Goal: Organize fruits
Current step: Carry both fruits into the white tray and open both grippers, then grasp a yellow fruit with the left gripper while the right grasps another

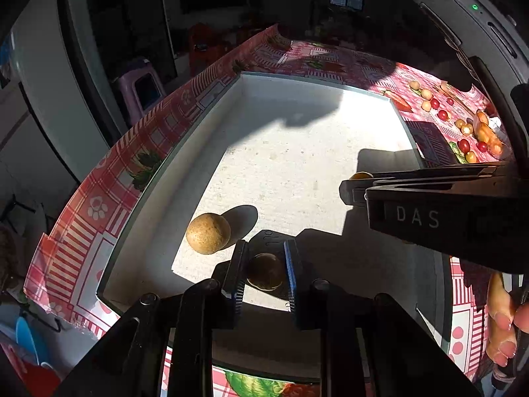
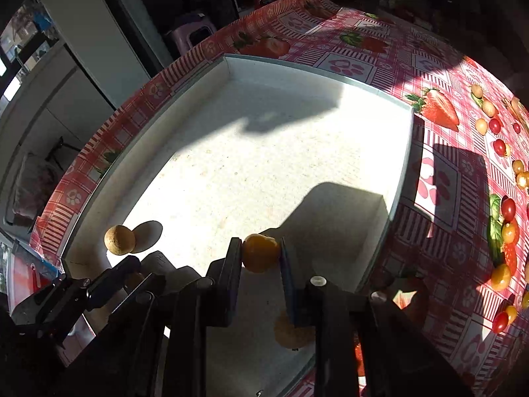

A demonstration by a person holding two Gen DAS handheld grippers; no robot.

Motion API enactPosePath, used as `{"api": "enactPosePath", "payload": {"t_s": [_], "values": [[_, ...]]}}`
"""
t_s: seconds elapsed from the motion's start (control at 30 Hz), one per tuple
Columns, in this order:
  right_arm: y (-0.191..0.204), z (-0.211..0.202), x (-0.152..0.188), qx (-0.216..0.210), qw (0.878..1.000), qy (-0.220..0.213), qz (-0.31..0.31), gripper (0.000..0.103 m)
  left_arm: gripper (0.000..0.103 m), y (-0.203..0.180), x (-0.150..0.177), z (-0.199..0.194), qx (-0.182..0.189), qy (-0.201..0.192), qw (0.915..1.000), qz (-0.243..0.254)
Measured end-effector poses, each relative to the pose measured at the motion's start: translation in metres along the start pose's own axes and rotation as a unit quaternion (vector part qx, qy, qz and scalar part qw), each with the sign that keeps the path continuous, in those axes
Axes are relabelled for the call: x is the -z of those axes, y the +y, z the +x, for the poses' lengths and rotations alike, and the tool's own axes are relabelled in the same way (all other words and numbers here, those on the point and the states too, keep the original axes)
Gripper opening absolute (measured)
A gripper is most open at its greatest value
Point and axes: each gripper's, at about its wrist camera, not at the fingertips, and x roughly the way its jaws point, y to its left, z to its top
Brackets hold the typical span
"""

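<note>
A shallow white tray [image 1: 251,81] lies on a red strawberry-print tablecloth. A tan round fruit [image 1: 207,233] rests inside it near the left wall; it also shows in the right wrist view [image 2: 119,239]. My left gripper [image 1: 264,273] is shut on a brown round fruit [image 1: 266,271], just above the tray floor. My right gripper [image 2: 261,253] is shut on a small orange fruit [image 2: 261,252] over the tray; it reaches in from the right in the left wrist view [image 1: 355,192]. Several small red, yellow and tan fruits [image 2: 506,221] lie on the cloth to the right.
A second orange fruit [image 2: 291,330] lies in shadow beneath my right gripper. Loose fruits [image 1: 463,132] dot the cloth right of the tray. A purple stool [image 1: 140,87] and a white cabinet [image 1: 43,82] stand beyond the table's left edge. A hand [image 1: 502,324] shows at lower right.
</note>
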Motion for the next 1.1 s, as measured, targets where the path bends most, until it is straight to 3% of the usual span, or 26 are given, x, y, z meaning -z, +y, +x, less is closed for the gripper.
{"api": "enactPosePath", "payload": {"t_s": [0.1, 0.13, 0.17, 0.2, 0.23, 0.27, 0.5, 0.63, 0.73, 0.77, 0.93, 1.03, 1.1], "values": [[0.001, 0.002, -0.001, 0.001, 1.000, 0.002, -0.006, 0.027, 0.024, -0.001, -0.001, 0.000, -0.003, 0.001, 1.0000, 0.003], [-0.001, 0.001, -0.002, -0.006, 1.000, 0.003, -0.001, 0.031, 0.035, 0.000, -0.001, -0.001, -0.003, 0.001, 1.0000, 0.003], [-0.003, 0.001, -0.003, -0.013, 1.000, 0.004, 0.005, 0.041, 0.060, 0.000, -0.001, -0.001, -0.001, 0.000, 1.0000, -0.001], [-0.006, -0.001, -0.003, -0.020, 1.000, 0.004, 0.014, 0.047, 0.069, 0.001, -0.001, -0.003, -0.004, -0.006, 1.0000, -0.006], [-0.008, -0.004, -0.003, -0.025, 0.999, 0.000, 0.021, 0.058, 0.072, 0.001, -0.001, -0.006, -0.010, -0.016, 0.9998, -0.008], [-0.010, -0.008, -0.003, -0.029, 0.999, -0.007, 0.024, 0.065, 0.072, 0.001, -0.001, -0.008, -0.012, -0.021, 0.9997, -0.005], [-0.037, -0.048, -0.001, -0.063, 0.994, -0.057, 0.074, 0.082, 0.072, -0.004, -0.005, -0.018, -0.004, -0.022, 0.9997, -0.003], [-0.074, -0.063, 0.012, -0.120, 0.980, -0.061, 0.146, 0.088, 0.072, -0.014, -0.009, -0.027, 0.007, -0.030, 0.9995, 0.000], [-0.102, -0.069, 0.026, -0.152, 0.967, -0.053, 0.199, 0.103, 0.072, -0.024, -0.013, -0.034, 0.023, -0.036, 0.9991, 0.002], [-0.110, -0.073, 0.031, -0.158, 0.963, -0.060, 0.210, 0.103, 0.072, -0.028, -0.015, -0.037, 0.027, -0.039, 0.9989, 0.005], [-0.146, -0.111, 0.059, -0.140, 0.956, -0.123, 0.228, 0.103, 0.072, -0.059, -0.023, -0.049, 0.057, -0.047, 0.9969, 0.029], [-0.167, -0.134, 0.082, -0.138, 0.941, -0.182, 0.248, 0.103, 0.072, -0.081, -0.028, -0.052, 0.072, -0.046, 0.9952, 0.047], [-0.181, -0.143, 0.091, -0.107, 0.946, -0.177, 0.250, 0.103, 0.072, -0.099, -0.030, -0.053, 0.079, -0.045, 0.9939, 0.063]]}}
